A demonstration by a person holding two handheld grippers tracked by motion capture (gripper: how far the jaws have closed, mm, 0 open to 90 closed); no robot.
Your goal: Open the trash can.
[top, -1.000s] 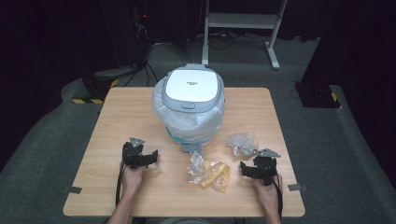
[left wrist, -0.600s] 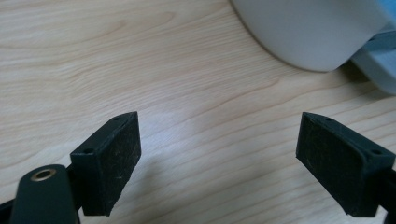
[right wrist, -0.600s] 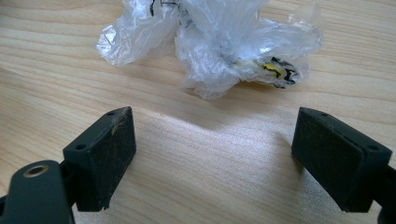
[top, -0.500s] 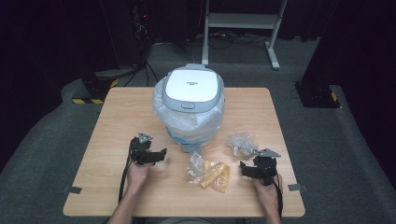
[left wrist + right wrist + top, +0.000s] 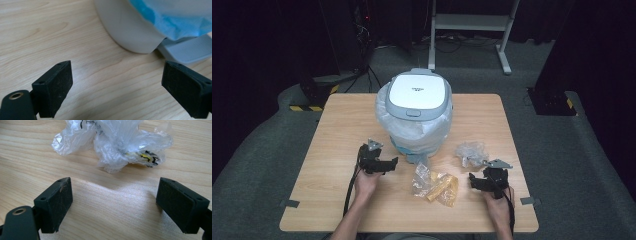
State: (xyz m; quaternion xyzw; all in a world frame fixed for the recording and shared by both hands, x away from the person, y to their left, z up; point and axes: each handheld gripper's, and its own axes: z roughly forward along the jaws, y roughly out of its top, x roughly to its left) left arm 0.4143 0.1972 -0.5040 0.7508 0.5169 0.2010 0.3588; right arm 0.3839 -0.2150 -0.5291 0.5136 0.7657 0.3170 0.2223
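**Both tongs spread wide, low over the counter**

Left tongs (image 5: 388,163) rest empty, aimed right at the plastic-wrapped white rice cooker (image 5: 414,112). Right tongs (image 5: 473,179), also released, point left toward the crinkled clear plastic bag with yellow contents (image 5: 435,183) at the pale wooden counter's (image 5: 337,130) near middle.

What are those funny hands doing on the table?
A person holds a pair of tongs in each hand. The left tongs are open, close to the white plastic-wrapped cooker. The right tongs are open too, facing the crinkly clear and yellow plastic bags. Nothing is grabbed yet.
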